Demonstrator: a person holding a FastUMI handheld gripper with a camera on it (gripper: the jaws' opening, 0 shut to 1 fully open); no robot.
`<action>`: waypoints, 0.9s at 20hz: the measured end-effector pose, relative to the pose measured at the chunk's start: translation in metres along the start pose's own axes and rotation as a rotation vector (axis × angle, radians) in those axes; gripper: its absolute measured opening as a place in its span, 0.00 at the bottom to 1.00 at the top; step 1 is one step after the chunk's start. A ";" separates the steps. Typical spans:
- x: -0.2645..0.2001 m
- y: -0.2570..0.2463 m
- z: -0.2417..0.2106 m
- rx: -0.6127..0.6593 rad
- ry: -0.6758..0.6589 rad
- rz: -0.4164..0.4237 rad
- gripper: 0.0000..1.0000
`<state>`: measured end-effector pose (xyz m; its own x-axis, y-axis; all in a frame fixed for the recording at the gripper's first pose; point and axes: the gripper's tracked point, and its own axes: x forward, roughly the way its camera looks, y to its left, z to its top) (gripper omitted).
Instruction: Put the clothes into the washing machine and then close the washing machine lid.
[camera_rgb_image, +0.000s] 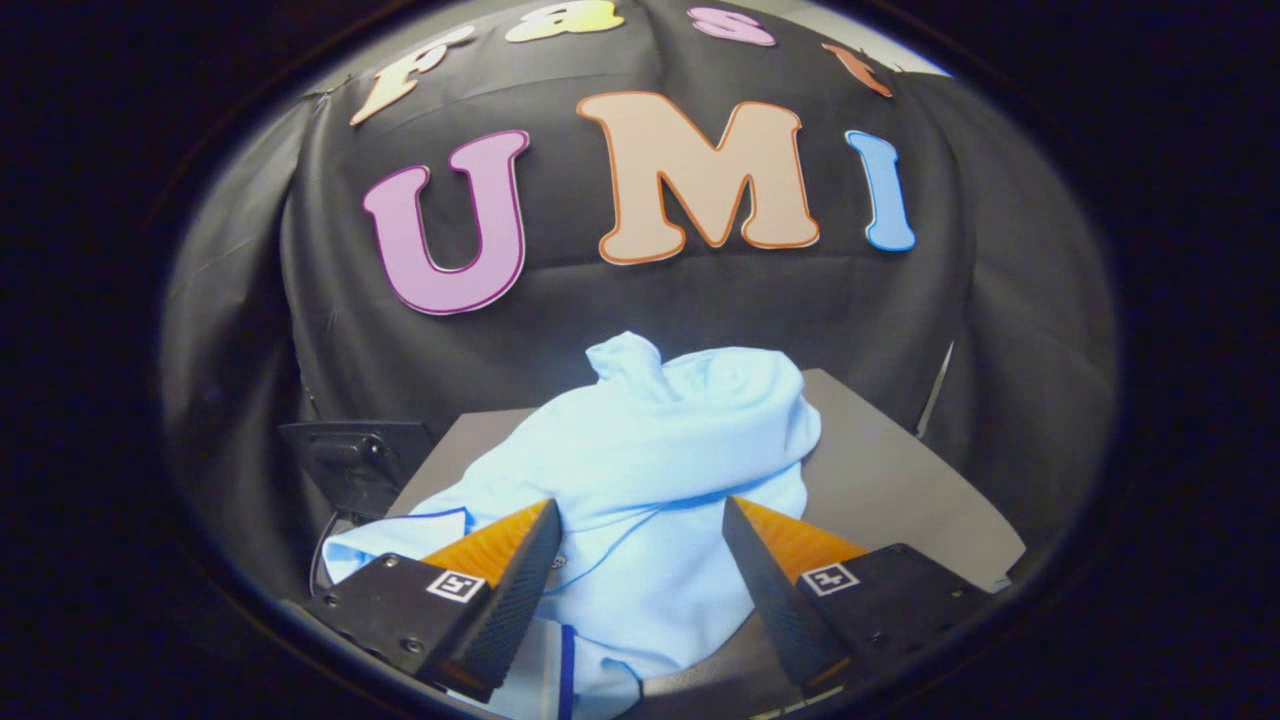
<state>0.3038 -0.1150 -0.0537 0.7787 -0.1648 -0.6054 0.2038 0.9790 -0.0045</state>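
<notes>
A light blue garment with thin dark blue trim lies crumpled in a heap on a grey flat surface. My gripper hovers just above the near part of the heap, fingers spread wide apart. The cloth fills the gap between the fingers and runs on beyond them, but neither finger presses on it. The heap's bunched top rises beyond the fingertips.
A dark boxy device with a cable stands left of the grey surface, behind the left finger. The black cloth wall hangs close behind the heap. Bare grey surface extends to the right of the garment.
</notes>
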 end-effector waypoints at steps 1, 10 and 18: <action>0.000 0.003 0.001 -0.012 -0.002 0.000 0.99; 0.006 0.016 -0.002 -0.064 0.098 0.061 0.89; 0.009 0.040 -0.003 -0.068 0.086 0.088 0.47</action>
<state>0.3178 -0.0770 -0.0617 0.7371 -0.0699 -0.6721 0.0938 0.9956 -0.0007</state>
